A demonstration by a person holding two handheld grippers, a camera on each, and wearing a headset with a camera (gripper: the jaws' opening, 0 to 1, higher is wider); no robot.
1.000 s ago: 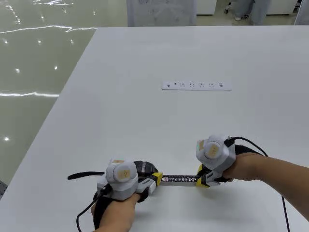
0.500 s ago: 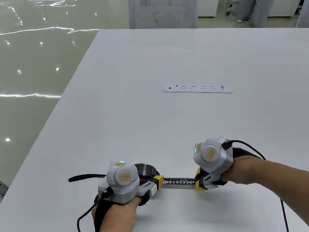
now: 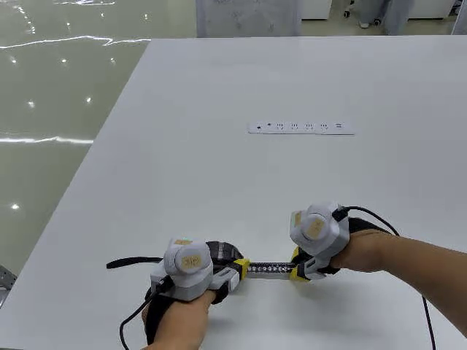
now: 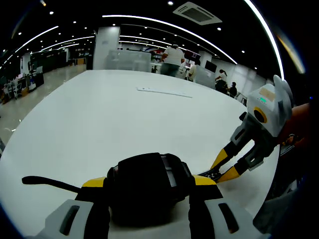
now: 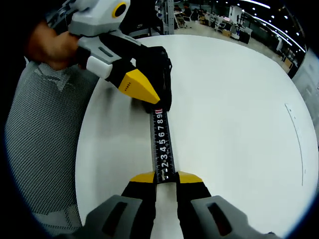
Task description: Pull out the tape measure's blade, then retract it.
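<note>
**Head view.** The tape measure (image 3: 221,254) lies near the front edge of the white counter (image 3: 219,146), between the two tools. The left tool (image 3: 232,271) is clenched across the black body, and its yellow tips show on the side facing the right tool (image 3: 295,273). A short length of blade (image 3: 270,269) runs flat over the counter from the body to the right tool, which grips its free end. A black strap (image 3: 131,262) trails from the body to the left. A power strip (image 3: 301,127) lies well apart, farther back on the counter.

**Left gripper view.** The tape measure (image 4: 147,186) sits between the two jaws of the left tool (image 4: 148,181), touching both. The right tool (image 4: 224,168) points in from the right, its yellow tips meeting on the blade (image 4: 212,175).

**Right gripper view.** The jaws of the right tool (image 5: 162,177) are pinched on the blade (image 5: 162,144) near its first numerals. The printed scale runs straight ahead to the tape measure (image 5: 157,74), which the left tool (image 5: 137,85) grasps.
</note>
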